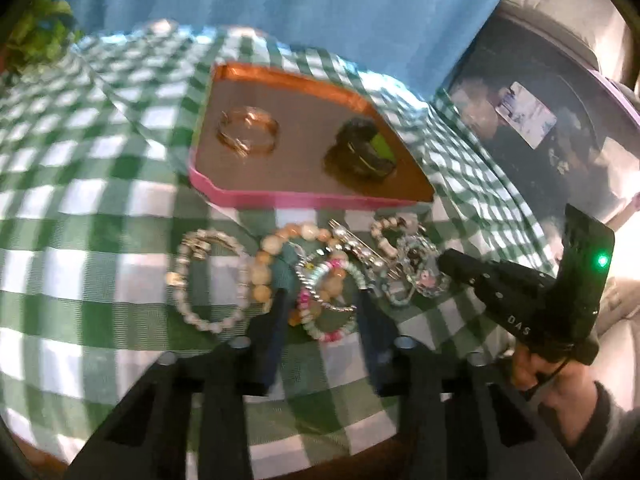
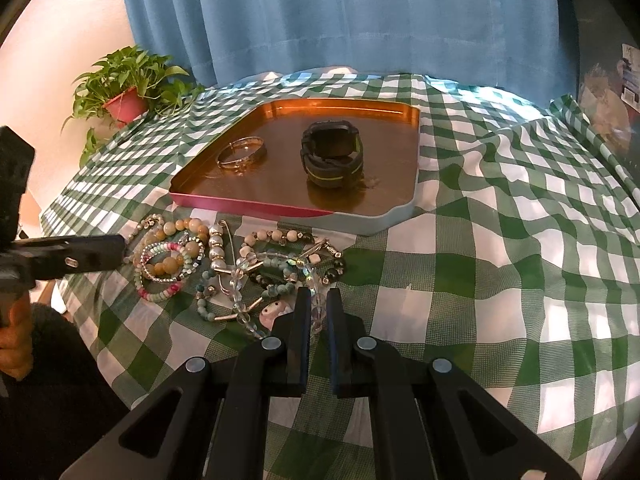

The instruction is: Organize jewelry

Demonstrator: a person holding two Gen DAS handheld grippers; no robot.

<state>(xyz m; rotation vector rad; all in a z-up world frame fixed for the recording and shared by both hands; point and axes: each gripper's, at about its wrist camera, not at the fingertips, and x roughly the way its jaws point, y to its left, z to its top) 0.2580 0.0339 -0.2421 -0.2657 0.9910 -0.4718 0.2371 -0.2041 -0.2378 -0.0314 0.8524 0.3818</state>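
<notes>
Heap of bracelets [image 2: 240, 268] on the checked table [image 2: 480, 280], just in front of the tray [image 2: 360, 220], strung out in a row along its near rim. Clear bead strand [image 2: 318, 312] caught between the nearly closed jaws of the right gripper [image 2: 319, 300]. Pastel bead bracelet [image 1: 324, 300] lying between the part-open jaws of the left gripper [image 1: 322, 300], pads not pressing. In the tray, a gold bangle [image 2: 241, 152] lying flat and a black wristband [image 2: 332, 156] standing on edge, well apart.

One shallow copper-floored metal tray with a pink and pale-blue rim [image 2: 360, 222] holds two pieces: one thin gold bangle [image 2: 241, 155] and one black cuff with a lime-green stripe [image 2: 331, 159]. One potted green plant in a red pot [image 2: 125, 92] stands at the table's far corner. The tangled beaded bracelets on the green-and-white checked cloth [image 2: 500, 280] overlap too much to count exactly.
</notes>
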